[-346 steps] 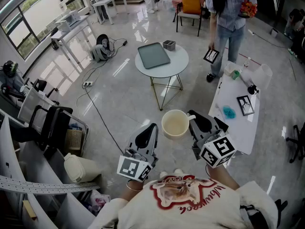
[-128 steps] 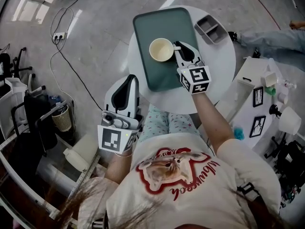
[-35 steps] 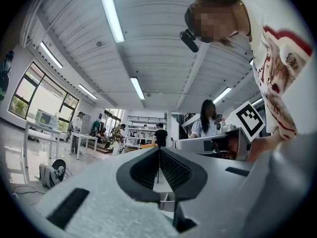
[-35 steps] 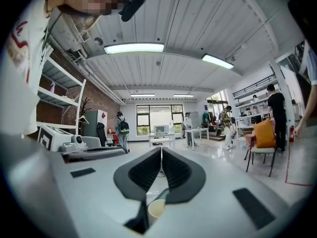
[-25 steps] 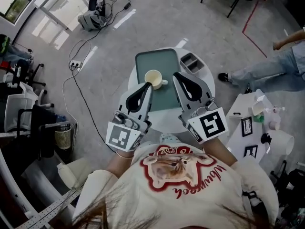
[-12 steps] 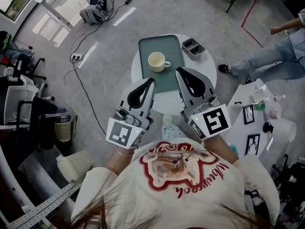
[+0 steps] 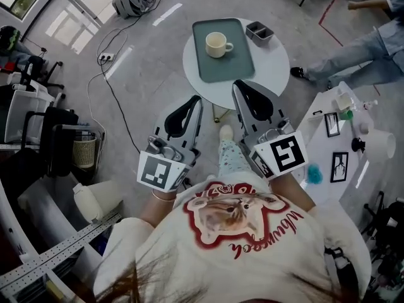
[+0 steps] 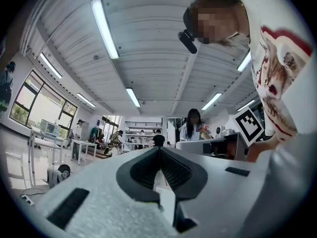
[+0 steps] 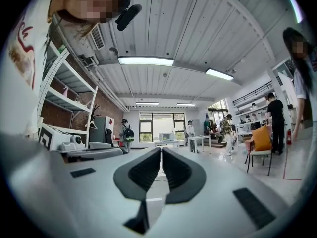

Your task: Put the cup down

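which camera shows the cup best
The head view: the cup stands upright in full sight on the green tray on the round table. The left gripper view and the right gripper view look out over shut jaws at the ceiling and the room, and show nothing of the cup.

Cup (image 7: 218,43) on tray (image 7: 232,68), table rim (image 7: 276,71) free

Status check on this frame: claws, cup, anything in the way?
Left claw shut, empty. Right claw shut, empty. Cup upright on green tray, round table; both claws apart from it. Nothing in the way.
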Demonstrator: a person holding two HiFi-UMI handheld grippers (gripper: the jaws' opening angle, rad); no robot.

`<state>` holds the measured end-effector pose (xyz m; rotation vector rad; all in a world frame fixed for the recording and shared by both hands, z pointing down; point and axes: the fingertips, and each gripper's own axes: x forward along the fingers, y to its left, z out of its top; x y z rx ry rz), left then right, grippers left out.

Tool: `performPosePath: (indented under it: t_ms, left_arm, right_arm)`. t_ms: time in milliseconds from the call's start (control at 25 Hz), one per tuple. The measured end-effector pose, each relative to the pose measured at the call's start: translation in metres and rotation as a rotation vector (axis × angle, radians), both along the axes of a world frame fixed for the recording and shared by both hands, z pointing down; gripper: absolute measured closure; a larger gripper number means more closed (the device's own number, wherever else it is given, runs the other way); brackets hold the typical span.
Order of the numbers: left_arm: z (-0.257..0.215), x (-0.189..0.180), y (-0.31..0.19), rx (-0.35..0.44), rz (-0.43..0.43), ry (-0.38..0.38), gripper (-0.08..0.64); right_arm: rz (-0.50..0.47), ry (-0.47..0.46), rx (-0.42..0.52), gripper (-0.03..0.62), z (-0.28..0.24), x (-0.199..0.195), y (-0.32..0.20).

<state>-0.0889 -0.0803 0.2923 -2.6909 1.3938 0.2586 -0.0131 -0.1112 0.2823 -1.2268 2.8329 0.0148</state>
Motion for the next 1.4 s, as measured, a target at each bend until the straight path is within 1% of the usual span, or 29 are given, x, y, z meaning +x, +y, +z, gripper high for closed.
performPosePath:
  t_ms: [280,520,640,880,1200,1400]
  left_arm:
    - [-0.002,0.0,0.09,0.014,0.018,0.007,0.545]
    - [-0.009,0.008,0.151,0.027,0.039,0.001,0.545]
    - [-0.012,0.014,0.172,0.03,0.044,0.014,0.545]
    - [-0.017,0.042,0.211,0.041,0.052,0.01,0.545]
    - [-0.028,0.098,0.285,0.043,0.0,0.02,0.545]
    - [-0.027,0.122,0.313,0.019,-0.02,0.037,0.545]
  right_arm:
    - [0.029,0.004,-0.003,0.558,0.001,0.002,0.094]
    - [0.062,-0.012,0.011,0.558,-0.008,0.014,0.155]
    - [0.079,-0.019,0.008,0.558,-0.008,0.024,0.177]
    - [0.08,-0.021,0.022,0.558,-0.015,0.052,0.216]
    - [0.045,-0.02,0.019,0.557,-0.02,0.105,0.286]
    - [0.02,-0.03,0.012,0.557,-0.02,0.124,0.315]
